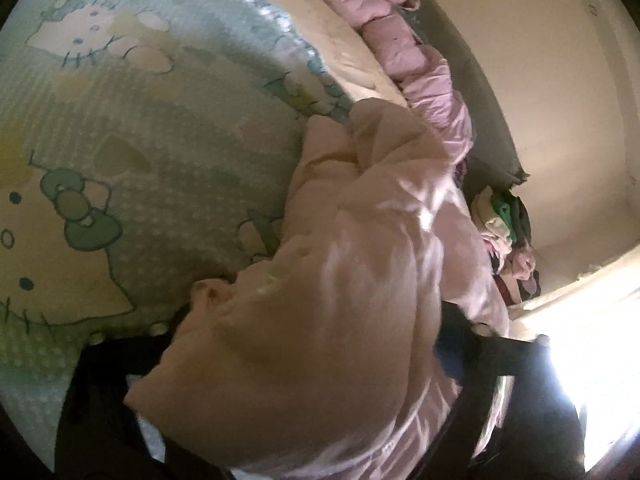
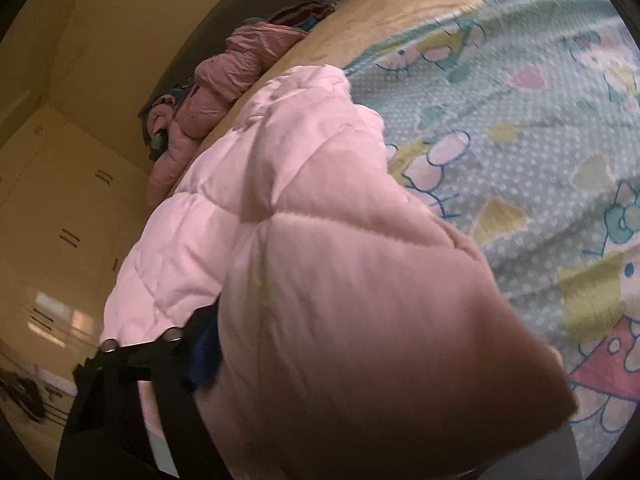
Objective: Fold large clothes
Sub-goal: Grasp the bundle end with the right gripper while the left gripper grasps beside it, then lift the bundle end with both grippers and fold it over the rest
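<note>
- Already the left hand-held gripper [image 1: 304, 344] has a thick bunch of the pink puffer jacket [image 1: 360, 260] filling its jaws, lifted just over the cartoon-print bed [image 1: 120, 140].
- The right hand-held gripper [image 2: 360, 380] likewise clamps a padded jacket fold.
- Judging so, folding is barely begun; the jacket looks bunched.

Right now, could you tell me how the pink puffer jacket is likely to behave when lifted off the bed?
The pink puffer jacket looks quilted and puffy, so probably light for its bulk. It bunches in soft folds, so likely floppy. Its shiny shell may slide on the bedsheet.
</note>
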Action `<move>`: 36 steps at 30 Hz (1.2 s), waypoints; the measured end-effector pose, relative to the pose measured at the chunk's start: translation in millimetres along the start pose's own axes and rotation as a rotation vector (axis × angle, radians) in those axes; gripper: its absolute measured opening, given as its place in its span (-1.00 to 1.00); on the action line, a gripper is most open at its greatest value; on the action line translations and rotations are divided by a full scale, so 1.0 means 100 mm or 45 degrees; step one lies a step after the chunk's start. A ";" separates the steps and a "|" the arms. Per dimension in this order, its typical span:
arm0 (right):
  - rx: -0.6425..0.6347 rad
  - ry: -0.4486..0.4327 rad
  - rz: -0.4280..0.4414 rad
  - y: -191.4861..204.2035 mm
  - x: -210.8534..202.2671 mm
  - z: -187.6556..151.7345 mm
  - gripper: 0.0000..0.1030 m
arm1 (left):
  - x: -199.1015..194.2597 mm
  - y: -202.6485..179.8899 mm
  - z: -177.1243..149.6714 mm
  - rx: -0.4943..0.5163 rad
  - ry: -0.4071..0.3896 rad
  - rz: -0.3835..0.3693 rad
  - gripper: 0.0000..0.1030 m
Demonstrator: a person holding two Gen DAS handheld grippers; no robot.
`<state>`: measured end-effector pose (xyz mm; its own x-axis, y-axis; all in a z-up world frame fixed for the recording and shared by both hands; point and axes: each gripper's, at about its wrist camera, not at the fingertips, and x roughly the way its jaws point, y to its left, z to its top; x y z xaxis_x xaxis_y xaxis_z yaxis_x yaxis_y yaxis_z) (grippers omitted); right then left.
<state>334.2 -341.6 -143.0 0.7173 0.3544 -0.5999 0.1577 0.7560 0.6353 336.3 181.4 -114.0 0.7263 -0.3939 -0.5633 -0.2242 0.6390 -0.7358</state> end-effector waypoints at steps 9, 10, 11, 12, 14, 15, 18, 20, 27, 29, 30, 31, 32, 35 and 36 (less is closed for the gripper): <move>-0.199 -0.076 -0.099 0.29 -0.07 -0.03 -0.16 | -0.13 -0.41 -0.06 0.259 -0.103 0.064 -0.18; -0.208 -0.078 -0.110 0.30 -0.06 -0.03 -0.17 | -0.15 -0.43 -0.07 0.277 -0.110 0.071 -0.19; -0.218 -0.081 -0.120 0.30 -0.07 -0.04 -0.18 | -0.15 -0.45 -0.08 0.300 -0.117 0.083 -0.19; -0.223 -0.084 -0.126 0.31 -0.07 -0.04 -0.18 | -0.16 -0.47 -0.09 0.321 -0.123 0.097 -0.21; -0.226 -0.086 -0.135 0.31 -0.06 -0.04 -0.18 | -0.17 -0.52 -0.11 0.368 -0.136 0.124 -0.22; -0.232 -0.088 -0.141 0.32 -0.05 -0.03 -0.18 | -0.15 -0.55 -0.10 0.383 -0.142 0.134 -0.23; -0.252 -0.096 -0.153 0.34 -0.05 -0.04 -0.19 | -0.17 -0.61 -0.11 0.430 -0.159 0.157 -0.25; -0.260 -0.101 -0.155 0.36 -0.05 -0.02 -0.19 | -0.19 -0.65 -0.13 0.464 -0.166 0.175 -0.25; -0.306 -0.134 -0.174 0.44 -0.11 -0.04 -0.25 | -0.27 -0.73 -0.16 0.525 -0.186 0.191 -0.27; -0.323 -0.151 -0.167 0.46 -0.14 -0.05 -0.26 | -0.29 -0.75 -0.16 0.536 -0.191 0.190 -0.27; -0.328 -0.158 -0.163 0.48 -0.15 -0.05 -0.27 | -0.30 -0.75 -0.16 0.538 -0.194 0.187 -0.27; -0.338 -0.165 -0.161 0.50 -0.17 -0.05 -0.28 | -0.31 -0.76 -0.16 0.540 -0.200 0.184 -0.27; -0.348 -0.167 -0.163 0.51 -0.18 -0.05 -0.28 | -0.32 -0.77 -0.17 0.543 -0.202 0.185 -0.27; -0.373 -0.177 -0.172 0.56 -0.20 -0.04 -0.29 | -0.34 -0.79 -0.18 0.549 -0.206 0.184 -0.27; -0.385 -0.184 -0.173 0.58 -0.22 -0.05 -0.30 | -0.35 -0.80 -0.17 0.551 -0.208 0.182 -0.27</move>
<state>324.8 -302.7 -95.2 0.7956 0.1743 -0.5803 0.0659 0.9271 0.3689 317.2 133.0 -42.1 0.8084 -0.1955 -0.5553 -0.0631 0.9091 -0.4118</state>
